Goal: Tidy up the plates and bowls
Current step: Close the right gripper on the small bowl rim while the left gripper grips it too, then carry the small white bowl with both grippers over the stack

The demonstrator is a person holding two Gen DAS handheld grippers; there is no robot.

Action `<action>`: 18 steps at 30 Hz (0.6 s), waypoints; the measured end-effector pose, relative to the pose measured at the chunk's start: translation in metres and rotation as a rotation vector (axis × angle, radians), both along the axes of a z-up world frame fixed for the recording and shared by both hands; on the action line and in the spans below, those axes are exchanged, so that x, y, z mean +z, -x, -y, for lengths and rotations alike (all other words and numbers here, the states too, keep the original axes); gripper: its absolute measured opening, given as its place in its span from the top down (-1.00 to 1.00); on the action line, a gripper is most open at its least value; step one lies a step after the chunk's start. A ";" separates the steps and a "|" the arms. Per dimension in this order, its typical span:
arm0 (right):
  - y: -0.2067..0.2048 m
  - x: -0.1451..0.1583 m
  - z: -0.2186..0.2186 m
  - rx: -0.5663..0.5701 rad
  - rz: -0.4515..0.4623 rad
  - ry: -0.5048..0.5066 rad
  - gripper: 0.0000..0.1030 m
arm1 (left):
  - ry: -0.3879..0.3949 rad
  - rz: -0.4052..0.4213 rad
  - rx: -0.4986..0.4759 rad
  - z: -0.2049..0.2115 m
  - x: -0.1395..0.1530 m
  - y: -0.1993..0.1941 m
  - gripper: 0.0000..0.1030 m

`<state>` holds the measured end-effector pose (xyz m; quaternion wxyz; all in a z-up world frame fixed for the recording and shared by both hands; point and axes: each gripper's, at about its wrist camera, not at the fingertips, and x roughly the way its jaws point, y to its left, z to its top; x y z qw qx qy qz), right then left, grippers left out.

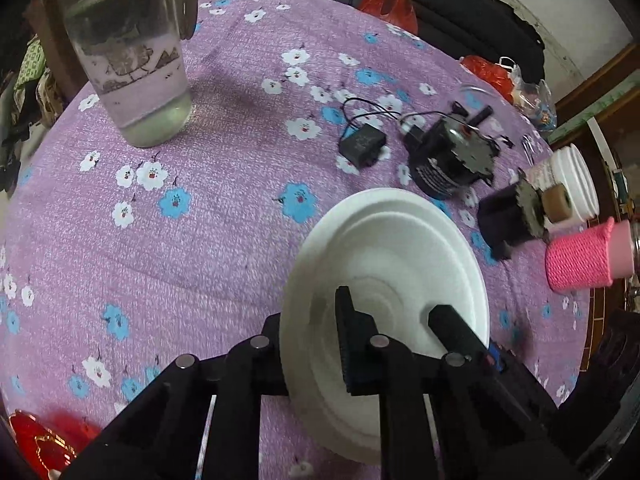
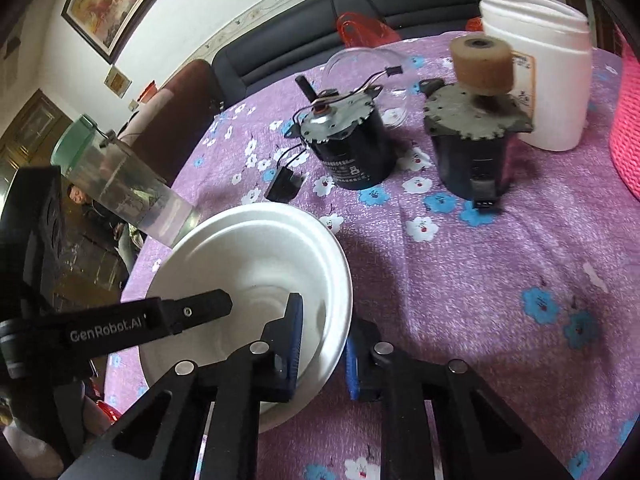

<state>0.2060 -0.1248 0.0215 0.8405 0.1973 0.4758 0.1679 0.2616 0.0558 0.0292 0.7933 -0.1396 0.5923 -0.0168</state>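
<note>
Nearest, the left gripper has its jaws clenched on the near rim of the white foam bowl, one finger inside and one outside. The right gripper grips the same bowl's opposite rim in the same way, its jaws straddling the wall, and the bowl sits low over the floral purple worktop. Beyond it stand two black motors, a white plastic jar, and a water-filled tumbler.
</note>
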 end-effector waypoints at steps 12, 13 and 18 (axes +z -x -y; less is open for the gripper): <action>0.052 0.043 0.010 -0.004 0.074 0.019 0.64 | 0.021 0.056 -0.037 0.013 0.027 0.058 0.71; 0.057 0.046 0.010 -0.002 0.083 0.024 0.64 | 0.021 0.063 -0.039 0.015 0.030 0.065 0.71; 0.089 0.058 0.013 0.001 0.115 0.028 0.64 | -0.015 0.150 -0.050 0.020 0.045 0.104 0.71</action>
